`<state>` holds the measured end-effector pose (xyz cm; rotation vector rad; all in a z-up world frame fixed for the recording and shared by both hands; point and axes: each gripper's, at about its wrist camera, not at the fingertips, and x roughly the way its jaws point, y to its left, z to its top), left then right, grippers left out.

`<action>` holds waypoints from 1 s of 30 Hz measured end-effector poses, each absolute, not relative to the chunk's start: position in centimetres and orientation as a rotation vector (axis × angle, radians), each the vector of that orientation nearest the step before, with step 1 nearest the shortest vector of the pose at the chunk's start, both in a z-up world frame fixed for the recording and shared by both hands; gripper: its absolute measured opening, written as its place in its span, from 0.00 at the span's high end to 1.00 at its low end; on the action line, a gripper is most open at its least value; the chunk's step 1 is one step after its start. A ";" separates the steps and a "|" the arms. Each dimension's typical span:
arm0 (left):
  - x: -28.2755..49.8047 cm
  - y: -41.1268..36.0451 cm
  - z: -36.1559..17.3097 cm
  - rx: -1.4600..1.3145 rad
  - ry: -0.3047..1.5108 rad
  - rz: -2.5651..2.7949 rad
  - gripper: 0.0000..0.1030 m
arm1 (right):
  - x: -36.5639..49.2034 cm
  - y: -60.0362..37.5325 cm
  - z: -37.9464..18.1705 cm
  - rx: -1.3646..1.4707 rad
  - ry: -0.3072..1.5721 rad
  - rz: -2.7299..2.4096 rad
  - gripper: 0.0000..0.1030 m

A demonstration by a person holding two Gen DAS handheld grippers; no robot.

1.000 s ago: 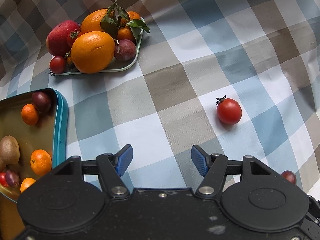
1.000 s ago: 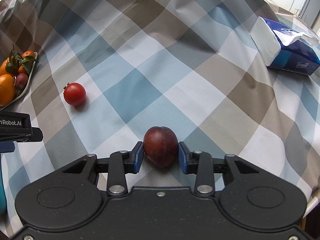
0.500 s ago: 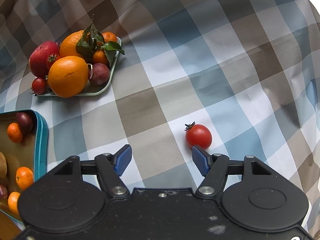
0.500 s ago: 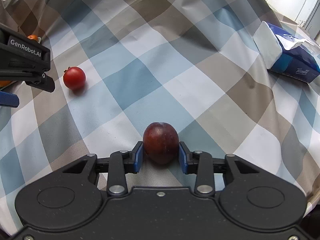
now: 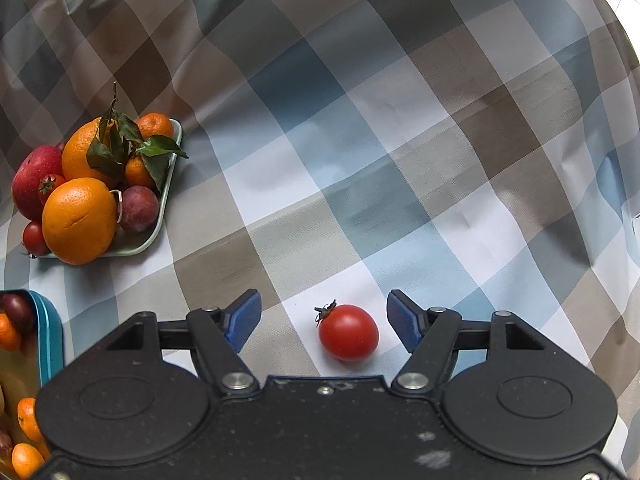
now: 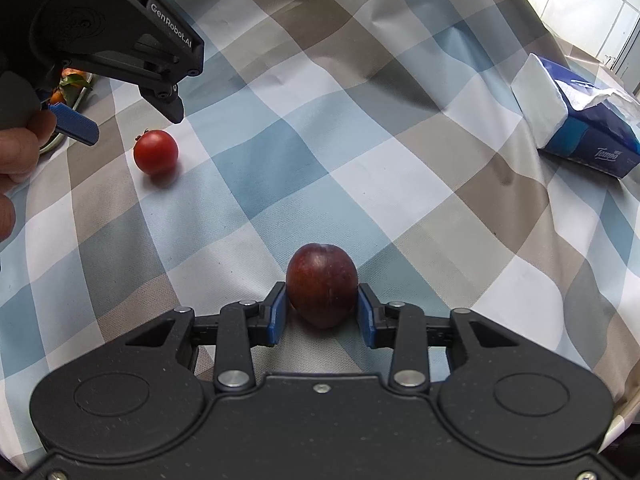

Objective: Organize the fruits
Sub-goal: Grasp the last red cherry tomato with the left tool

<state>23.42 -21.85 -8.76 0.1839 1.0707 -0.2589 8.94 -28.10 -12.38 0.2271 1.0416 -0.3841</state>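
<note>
A red tomato (image 5: 348,332) lies on the checked cloth between the wide-open blue pads of my left gripper (image 5: 324,320), nearer the right pad, touching neither. It also shows in the right wrist view (image 6: 155,152), with the left gripper (image 6: 132,120) hovering over it. My right gripper (image 6: 321,312) is shut on a dark red plum (image 6: 321,284); I cannot tell if it is lifted off the cloth.
A pale green tray (image 5: 162,216) at the left holds oranges, tangerines, a plum and red fruits. A teal-rimmed tin (image 5: 50,336) with small fruits sits at the lower left. A blue tissue pack (image 6: 580,120) lies at the far right.
My left gripper has moved right and forward, so the tomato now lies between its open pads. The right gripper still holds the plum, and its view has shifted slightly.
</note>
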 end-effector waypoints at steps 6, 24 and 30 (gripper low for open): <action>23.9 -21.7 -10.0 0.158 1.115 -0.272 0.30 | 8.9 -28.0 -12.3 0.223 1.038 -0.387 0.55; 23.2 -22.3 -12.3 0.130 1.146 -0.307 0.36 | 8.8 -28.1 -12.3 0.242 1.032 -0.393 0.55; 22.4 -22.8 -12.0 0.175 1.108 -0.328 0.67 | 8.9 -28.3 -12.4 0.255 1.036 -0.398 0.55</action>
